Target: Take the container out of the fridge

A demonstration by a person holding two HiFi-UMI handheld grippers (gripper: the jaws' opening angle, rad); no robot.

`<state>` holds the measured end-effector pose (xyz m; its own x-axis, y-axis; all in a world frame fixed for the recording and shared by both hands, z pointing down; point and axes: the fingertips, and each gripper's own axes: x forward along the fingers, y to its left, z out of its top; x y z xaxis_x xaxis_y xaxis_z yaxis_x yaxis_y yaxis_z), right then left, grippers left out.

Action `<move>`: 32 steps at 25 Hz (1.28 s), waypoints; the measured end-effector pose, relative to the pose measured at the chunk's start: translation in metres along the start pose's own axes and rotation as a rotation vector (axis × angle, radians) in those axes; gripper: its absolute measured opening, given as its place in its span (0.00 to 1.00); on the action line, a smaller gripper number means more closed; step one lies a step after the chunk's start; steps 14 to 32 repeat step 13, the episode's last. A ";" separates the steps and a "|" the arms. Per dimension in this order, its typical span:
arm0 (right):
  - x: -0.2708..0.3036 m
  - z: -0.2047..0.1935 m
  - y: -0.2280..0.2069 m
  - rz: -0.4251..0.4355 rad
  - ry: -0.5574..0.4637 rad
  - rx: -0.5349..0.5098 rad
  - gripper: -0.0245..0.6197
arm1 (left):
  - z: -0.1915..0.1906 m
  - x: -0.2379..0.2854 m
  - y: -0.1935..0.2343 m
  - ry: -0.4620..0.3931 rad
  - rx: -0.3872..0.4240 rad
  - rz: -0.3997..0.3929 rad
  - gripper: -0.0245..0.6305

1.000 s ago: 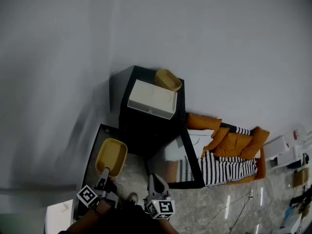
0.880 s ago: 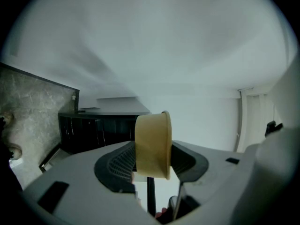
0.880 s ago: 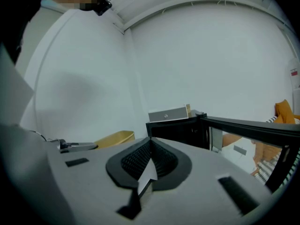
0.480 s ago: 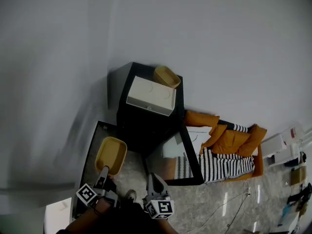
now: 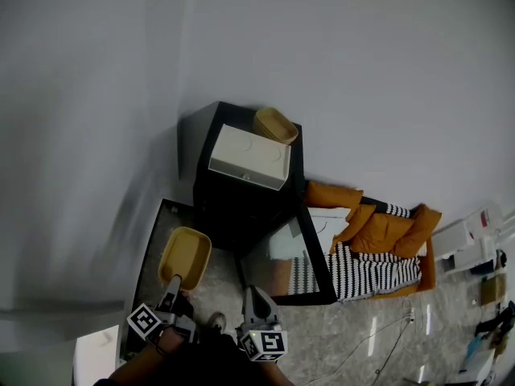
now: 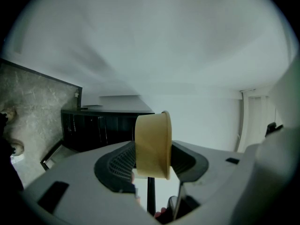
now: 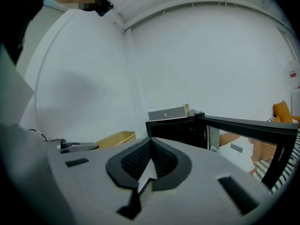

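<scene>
A shallow yellow container (image 5: 185, 257) hangs over the floor in front of the black fridge (image 5: 241, 207), with my left gripper (image 5: 171, 284) shut on its near rim. In the left gripper view the container (image 6: 152, 144) stands edge-on between the pads of the left gripper (image 6: 152, 156). My right gripper (image 5: 256, 296) is beside it to the right, shut with nothing in it; in its own view the right gripper (image 7: 150, 165) shows its pads meeting. There the container (image 7: 115, 138) shows at the left.
The fridge's glass door (image 5: 294, 272) stands open toward the right. On top of the fridge sit a white box (image 5: 248, 158) and a second yellow container (image 5: 275, 125). Orange and striped cushions (image 5: 378, 248) lie to the right. A grey wall is behind the fridge.
The head view has shifted slightly. Both grippers and the held container keep their places.
</scene>
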<state>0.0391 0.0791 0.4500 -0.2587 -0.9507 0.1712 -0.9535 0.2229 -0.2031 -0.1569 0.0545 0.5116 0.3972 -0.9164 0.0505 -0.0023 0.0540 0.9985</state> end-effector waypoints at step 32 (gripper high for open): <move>0.007 0.006 -0.002 0.013 -0.010 -0.006 0.04 | 0.000 0.004 0.001 -0.011 -0.020 -0.006 0.35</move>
